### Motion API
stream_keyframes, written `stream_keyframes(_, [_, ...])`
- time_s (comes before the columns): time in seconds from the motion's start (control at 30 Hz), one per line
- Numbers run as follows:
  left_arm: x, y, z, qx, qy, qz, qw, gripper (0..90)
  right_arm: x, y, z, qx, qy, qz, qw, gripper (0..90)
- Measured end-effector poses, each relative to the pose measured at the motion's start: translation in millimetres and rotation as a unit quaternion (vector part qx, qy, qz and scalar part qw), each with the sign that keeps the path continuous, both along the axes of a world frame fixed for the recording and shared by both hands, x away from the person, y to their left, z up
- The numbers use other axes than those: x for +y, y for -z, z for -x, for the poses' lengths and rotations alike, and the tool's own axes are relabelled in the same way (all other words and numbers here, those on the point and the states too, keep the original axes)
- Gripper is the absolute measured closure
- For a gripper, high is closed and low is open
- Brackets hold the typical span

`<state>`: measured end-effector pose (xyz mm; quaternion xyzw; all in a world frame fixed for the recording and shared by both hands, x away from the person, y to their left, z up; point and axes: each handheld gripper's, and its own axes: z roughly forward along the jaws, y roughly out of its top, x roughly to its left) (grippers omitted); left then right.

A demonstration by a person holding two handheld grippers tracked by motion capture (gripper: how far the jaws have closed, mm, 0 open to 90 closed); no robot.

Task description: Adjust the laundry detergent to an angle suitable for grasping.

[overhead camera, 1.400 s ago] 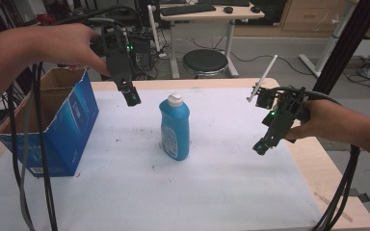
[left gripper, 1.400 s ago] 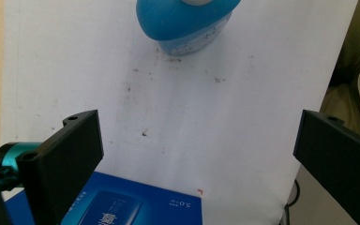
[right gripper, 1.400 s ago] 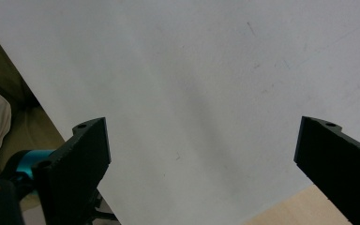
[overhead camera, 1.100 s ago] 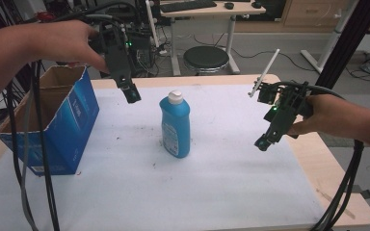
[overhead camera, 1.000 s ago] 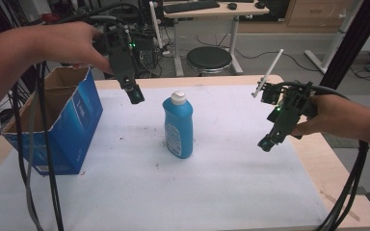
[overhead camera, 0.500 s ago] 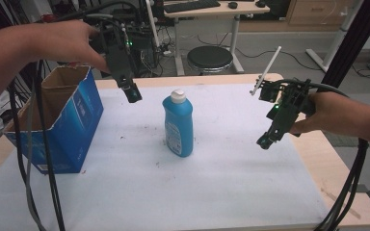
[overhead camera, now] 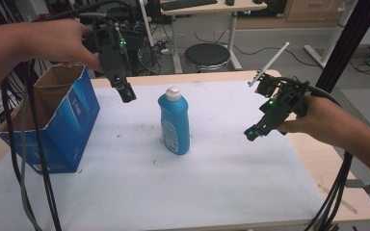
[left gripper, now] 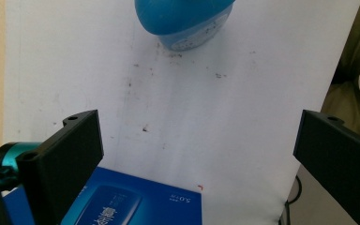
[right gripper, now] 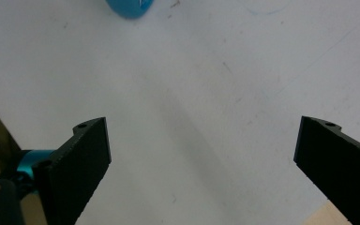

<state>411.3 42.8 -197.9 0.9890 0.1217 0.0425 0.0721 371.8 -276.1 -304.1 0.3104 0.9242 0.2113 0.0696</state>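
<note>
In the left gripper view, the blue bottle (left gripper: 183, 21) is cut off at the top edge, so its cap is hidden there; in the right gripper view just a blue sliver of it (right gripper: 130, 7) shows. The high view shows the bottle (overhead camera: 174, 121) upright near the middle of the table (overhead camera: 250, 192), white cap on.

The left gripper (overhead camera: 126, 91) hangs above the table between the bottle and an open blue cardboard box (overhead camera: 58, 125), pointing down, jaws spread wide and empty. The right gripper (overhead camera: 251, 134) is held low to the bottle's right, angled towards it, jaws also wide apart, gripping nothing.

A white, lightly speckled sheet covers the wooden tabletop. Behind stand a round stool (overhead camera: 208, 54) and a desk (overhead camera: 212, 7).
</note>
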Motion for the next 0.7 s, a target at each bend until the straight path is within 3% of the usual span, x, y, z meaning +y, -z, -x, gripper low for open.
stream_keyframes(0.07, [0.2, -0.5, 0.0, 0.000, -0.001, 0.001, 1.0000, 1.7, -2.2, 3.1, 4.4, -0.025, 0.014, -0.022, 0.9993, 3.1])
stream_keyframes(0.17, [0.3, -0.6, 0.4, 0.000, -0.002, 0.002, 1.0000, 1.7, -7.7, 6.6, 11.5, -0.071, 0.039, -0.061, 0.9948, 3.1])
stream_keyframes(0.3, [0.6, -0.2, 1.0, -0.001, -0.001, 0.000, 1.0000, 1.7, -13.5, 15.1, 19.3, -0.119, 0.072, -0.115, 0.9836, 3.1])
stream_keyframes(0.37, [0.5, 0.0, 1.3, -0.001, 0.003, -0.003, 1.0000, 1.7, -16.2, 21.4, 22.9, -0.137, 0.092, -0.141, 0.9762, 3.1])
stream_keyframes(0.53, [0.5, -0.6, 1.5, -0.001, 0.003, -0.001, 1.0000, 1.7, -18.2, 33.5, 30.0, -0.166, 0.112, -0.176, 0.9638, 3.1])
stream_keyframes(0.7, [0.6, 0.3, 0.9, -0.001, 0.004, -0.002, 1.0000, 1.6, -16.0, 42.4, 37.7, -0.204, 0.124, -0.205, 0.9492, 3.1])
